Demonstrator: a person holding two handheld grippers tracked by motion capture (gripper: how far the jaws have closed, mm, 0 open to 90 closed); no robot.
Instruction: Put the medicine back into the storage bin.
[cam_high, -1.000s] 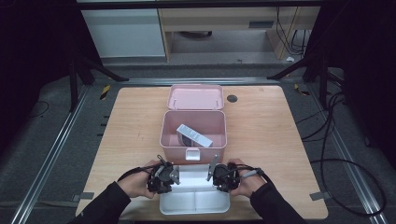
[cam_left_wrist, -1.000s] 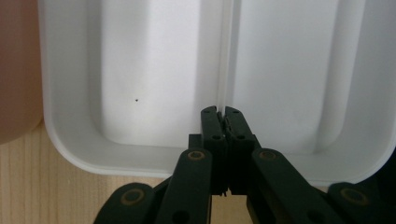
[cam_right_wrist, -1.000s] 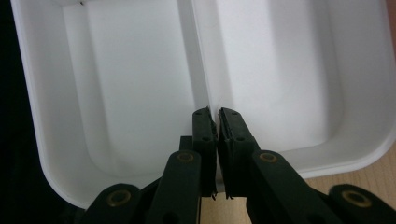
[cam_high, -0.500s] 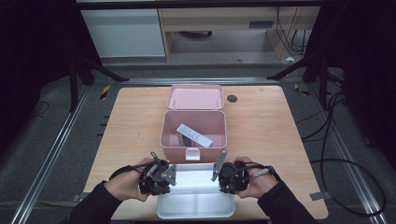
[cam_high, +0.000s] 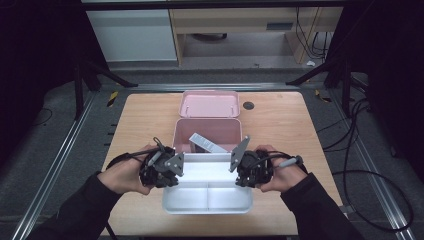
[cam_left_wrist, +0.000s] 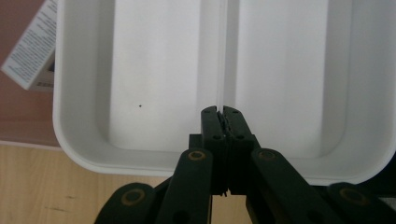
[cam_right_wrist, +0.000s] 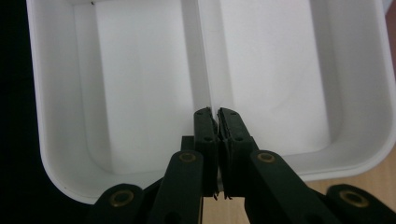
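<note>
**White tray held at both ends, clear of the pink box**

High view: A white divided tray (cam_high: 207, 187) is seen between the two claws, at the near edge of the table (cam_high: 140, 115). The left claw (cam_high: 172, 167) is set at the tray's left end and the right claw (cam_high: 239, 167) at its right end, each held in a hand. Just beyond both claws an open pink box (cam_high: 207, 135) stands with its lid (cam_high: 209, 104) folded back, and a small carton (cam_high: 206, 143) lies slanted inside it. The tray is judged to be already out of the box (whether it rests on the table or hangs just above it cannot be told); setting it down and letting go would be what remains.

Left gripper view: The left claw (cam_left_wrist: 223, 122) is pressed together on the tray's (cam_left_wrist: 74, 154) thin middle divider, directly ahead of its tips, with an empty compartment on either side. Up and to the left of the claw, a corner of the carton (cam_left_wrist: 32, 51) is seen; fine print runs along its edge, too small to be read.

Right gripper view: The right claw (cam_right_wrist: 217, 123) is likewise pinched on the divider of the tray (cam_right_wrist: 60, 184), with empty compartments to either side. No brand or label is seen on the tray.
</note>
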